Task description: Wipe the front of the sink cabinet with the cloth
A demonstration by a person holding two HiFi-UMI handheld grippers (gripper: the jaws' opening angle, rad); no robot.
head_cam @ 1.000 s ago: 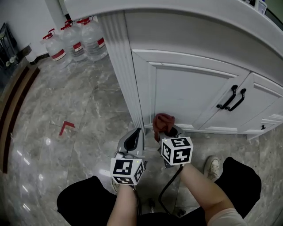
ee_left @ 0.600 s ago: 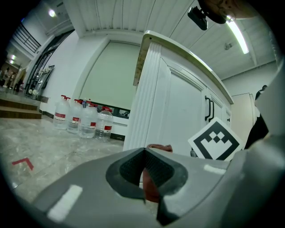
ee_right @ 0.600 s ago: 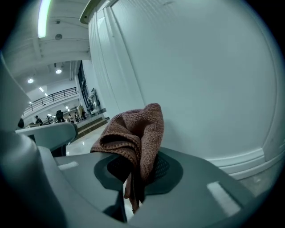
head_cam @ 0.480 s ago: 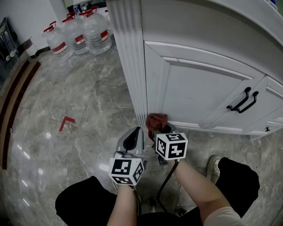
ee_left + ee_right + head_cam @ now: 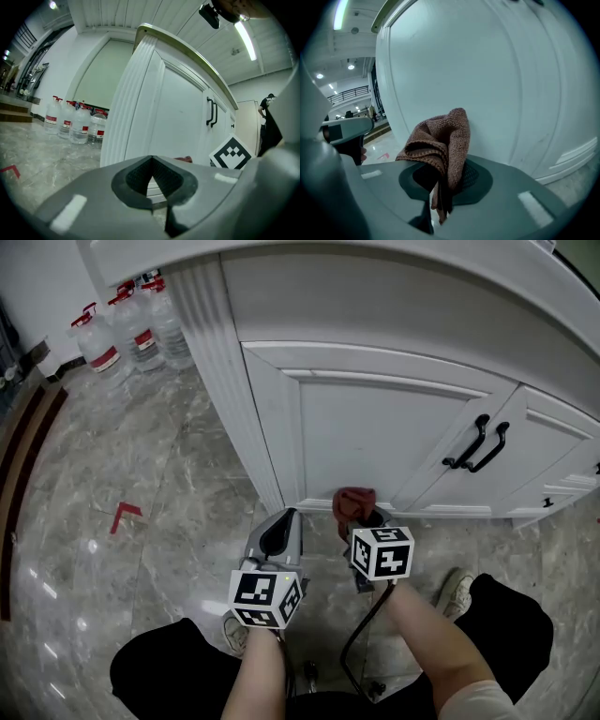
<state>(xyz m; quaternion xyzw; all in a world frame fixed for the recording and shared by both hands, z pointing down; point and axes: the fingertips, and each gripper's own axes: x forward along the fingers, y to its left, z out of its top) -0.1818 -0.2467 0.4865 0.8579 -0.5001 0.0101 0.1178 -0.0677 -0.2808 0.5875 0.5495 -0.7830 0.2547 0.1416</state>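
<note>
**Cloth held against the bottom of the cabinet door**

Cloth (image 5: 440, 145), brownish-red and bunched into a thick fold, is clamped in the right gripper (image 5: 366, 518). In the right gripper view its long axis runs from the jaws in the lower centre up toward the middle of the frame. A short thin end hangs down below the jaws. The upper folded end rests against the white cabinet door (image 5: 375, 437). In the head view the cloth sits at the centre of the frame, at the bottom rail of this door, and it points toward the top of the frame.

The right jaws are closed tight on the lower part of the cloth. The right forearm comes from the lower right of the head view and reaches up toward the centre, with the marker cube facing the camera.

The left gripper (image 5: 278, 535) is just to the left of the right one, near the base of the fluted corner post (image 5: 230, 381). Its jaws are together with nothing between them, and it does not touch the cabinet. The left forearm rises from the bottom centre.

Two black handles (image 5: 476, 443) stand at the right of the door. Water bottles (image 5: 131, 329) stand on the marble floor (image 5: 94, 549) at the upper left, and a red mark (image 5: 122, 515) lies at the left.
</note>
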